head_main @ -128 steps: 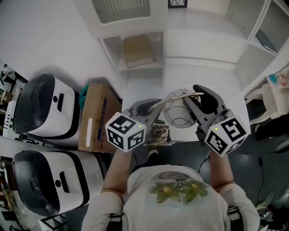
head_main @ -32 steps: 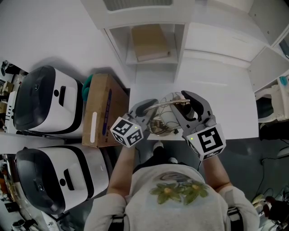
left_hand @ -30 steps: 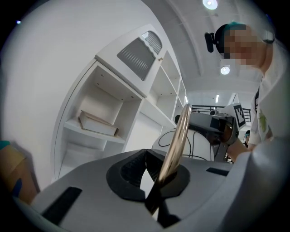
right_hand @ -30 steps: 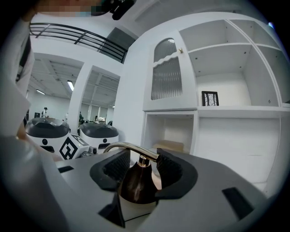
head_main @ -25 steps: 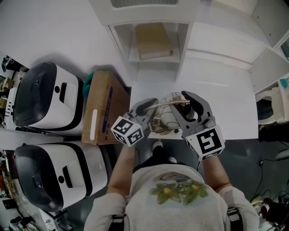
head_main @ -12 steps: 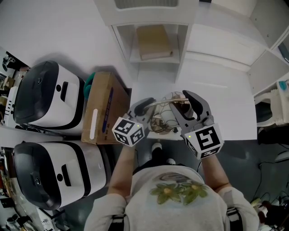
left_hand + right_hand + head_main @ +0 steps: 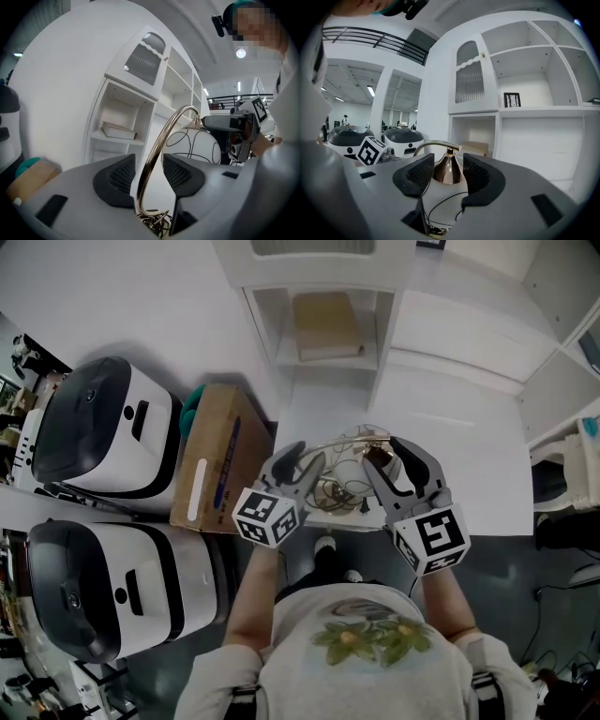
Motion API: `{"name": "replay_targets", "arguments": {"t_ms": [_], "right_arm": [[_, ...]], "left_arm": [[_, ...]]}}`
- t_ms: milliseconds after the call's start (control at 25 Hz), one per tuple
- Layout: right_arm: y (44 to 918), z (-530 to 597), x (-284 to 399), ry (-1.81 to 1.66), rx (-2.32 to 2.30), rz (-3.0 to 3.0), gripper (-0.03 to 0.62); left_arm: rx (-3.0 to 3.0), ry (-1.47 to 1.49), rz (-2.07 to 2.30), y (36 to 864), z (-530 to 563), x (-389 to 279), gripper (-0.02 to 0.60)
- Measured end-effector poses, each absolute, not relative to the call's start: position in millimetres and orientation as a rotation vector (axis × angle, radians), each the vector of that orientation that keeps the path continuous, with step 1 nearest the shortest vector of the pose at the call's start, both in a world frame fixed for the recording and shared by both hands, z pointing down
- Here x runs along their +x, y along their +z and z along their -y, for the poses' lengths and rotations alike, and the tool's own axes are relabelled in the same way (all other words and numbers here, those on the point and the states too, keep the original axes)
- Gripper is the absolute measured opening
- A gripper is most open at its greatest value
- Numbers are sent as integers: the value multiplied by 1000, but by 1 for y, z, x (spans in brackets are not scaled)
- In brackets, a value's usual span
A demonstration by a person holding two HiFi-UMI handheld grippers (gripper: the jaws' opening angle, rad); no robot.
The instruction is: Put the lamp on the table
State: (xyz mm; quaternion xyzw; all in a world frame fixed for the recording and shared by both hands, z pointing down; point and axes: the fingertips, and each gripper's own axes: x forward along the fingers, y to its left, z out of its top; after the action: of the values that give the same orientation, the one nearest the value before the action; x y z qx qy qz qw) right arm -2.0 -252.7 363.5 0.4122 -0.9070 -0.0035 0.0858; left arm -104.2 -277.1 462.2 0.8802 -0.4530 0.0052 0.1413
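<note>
Your left gripper [image 7: 307, 454] has let its fingers spread since half a second ago. They now stand apart on either side of the lamp [image 7: 349, 470] arm without clamping it. Your right gripper [image 7: 382, 452] holds as before.

The lamp is at the front edge of the white table [image 7: 469, 446], near that edge's left end. Its arched arm [image 7: 159, 154] rises roughly upright from a tangle of cord [image 7: 336, 493] at the foot. From there it bends over along the table's front edge toward your right gripper, and the white globe [image 7: 192, 145] hangs under its tip.

The left gripper view shows daylight on both sides of the arm between the pads of your left gripper [image 7: 149, 173]. The head view cannot show that gap. The right gripper view shows the copper cone [image 7: 447, 171] above the globe. The pads of your right gripper [image 7: 448, 173] meet its flanks at the wide end, so that gripper has the lamp. Only the head view places the cord tangle at the table's very lip. No view settles whether the foot bears on the table.

A cardboard box [image 7: 214, 470] stands just off the table's left end.
</note>
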Motion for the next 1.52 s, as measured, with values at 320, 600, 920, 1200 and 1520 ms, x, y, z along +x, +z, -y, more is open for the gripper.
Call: {"name": "replay_targets", "arguments": {"t_ms": [320,600,920,1200,1520], "right_arm": [[369,233,11,45,1183,2754,94],[373,208,15,136,1070,2856,44],[389,187,11,97,992,2825,38],[409,172,6,118,933,2789,34],[431,156,5,186,900,2758,34]], "left_arm": [[2523,12,1453,451,252,-113,178],[2475,44,1596,445,223,-120,156],[2551,302,1519,458,193,-91,36],[2547,249,1432,456,175,-74,32],[2548,300,1394,463,170,-64,32]]}}
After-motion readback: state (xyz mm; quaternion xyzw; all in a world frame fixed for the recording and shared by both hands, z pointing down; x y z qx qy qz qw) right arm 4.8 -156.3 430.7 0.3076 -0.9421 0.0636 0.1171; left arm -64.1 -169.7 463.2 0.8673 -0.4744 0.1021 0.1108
